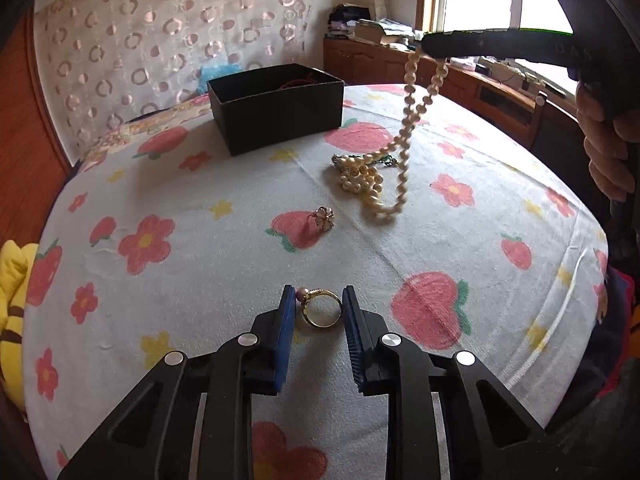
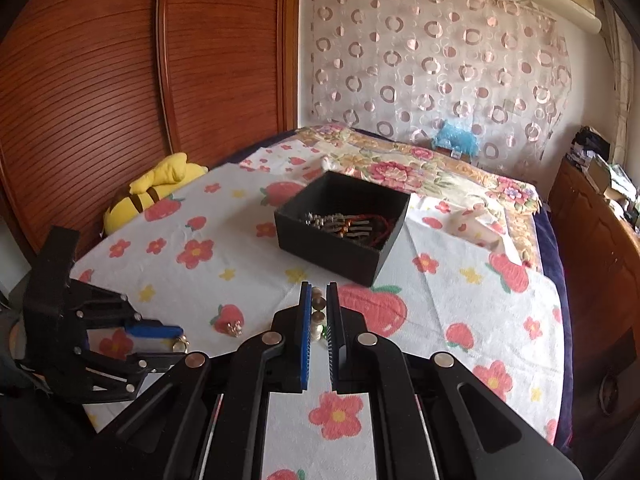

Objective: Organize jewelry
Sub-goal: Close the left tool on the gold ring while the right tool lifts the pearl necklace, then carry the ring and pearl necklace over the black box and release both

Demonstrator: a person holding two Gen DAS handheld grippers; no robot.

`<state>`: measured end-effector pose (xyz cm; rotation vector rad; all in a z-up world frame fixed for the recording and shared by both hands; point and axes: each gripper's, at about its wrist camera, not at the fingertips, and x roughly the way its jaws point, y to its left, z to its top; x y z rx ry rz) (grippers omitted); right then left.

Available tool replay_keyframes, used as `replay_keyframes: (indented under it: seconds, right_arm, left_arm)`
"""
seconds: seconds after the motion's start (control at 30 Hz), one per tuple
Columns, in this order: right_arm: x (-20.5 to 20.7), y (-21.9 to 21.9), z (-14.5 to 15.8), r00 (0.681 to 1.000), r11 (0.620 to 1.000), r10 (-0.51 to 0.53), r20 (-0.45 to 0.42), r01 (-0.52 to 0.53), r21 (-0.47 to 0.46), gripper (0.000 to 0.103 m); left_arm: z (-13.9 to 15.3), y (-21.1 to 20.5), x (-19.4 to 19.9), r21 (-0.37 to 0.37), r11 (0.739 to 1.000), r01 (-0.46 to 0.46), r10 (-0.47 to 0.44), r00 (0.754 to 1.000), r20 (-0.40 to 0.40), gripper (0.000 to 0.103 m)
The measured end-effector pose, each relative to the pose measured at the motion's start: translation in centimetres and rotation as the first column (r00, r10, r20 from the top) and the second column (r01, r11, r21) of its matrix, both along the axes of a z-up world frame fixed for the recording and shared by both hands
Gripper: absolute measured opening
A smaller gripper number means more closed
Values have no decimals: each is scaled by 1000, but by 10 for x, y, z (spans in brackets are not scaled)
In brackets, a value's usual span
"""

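My left gripper (image 1: 318, 296) is low over the flowered bedsheet (image 1: 200, 280), its blue pads pressing both sides of a gold ring with a pink pearl (image 1: 322, 308). The right wrist view shows this gripper (image 2: 180, 343) at the left with the ring (image 2: 180, 346). My right gripper (image 2: 319, 286) is shut on a pearl necklace (image 2: 319, 308). In the left wrist view it (image 1: 426, 46) is raised at the top right, and the necklace (image 1: 404, 140) hangs from it down to a pile on the sheet. A flower ring (image 1: 322, 216) lies between. An open black box (image 2: 344, 228) holds several pieces.
A yellow plush toy (image 2: 156, 188) lies at the bed's left edge by the wooden wardrobe (image 2: 120, 80). A wooden cabinet (image 2: 600, 260) runs along the right side. A person's hand (image 1: 604, 152) grips the right tool. A folded floral blanket (image 2: 420, 168) lies behind the box.
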<state>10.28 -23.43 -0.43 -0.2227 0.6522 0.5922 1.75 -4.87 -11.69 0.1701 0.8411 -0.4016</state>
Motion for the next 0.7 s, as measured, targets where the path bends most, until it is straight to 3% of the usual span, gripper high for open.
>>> replay_keyframes:
  seconds: [0.3, 0.7]
  right_arm:
    - [0, 7, 32, 998, 1000, 22, 51, -23, 9, 8]
    - [4, 12, 70, 992, 999, 26, 121, -29, 18, 8]
  left_arm:
    - [5, 3, 5, -27, 999, -20, 20, 1000, -9, 22]
    - [34, 8, 19, -53, 998, -31, 34, 998, 51, 22]
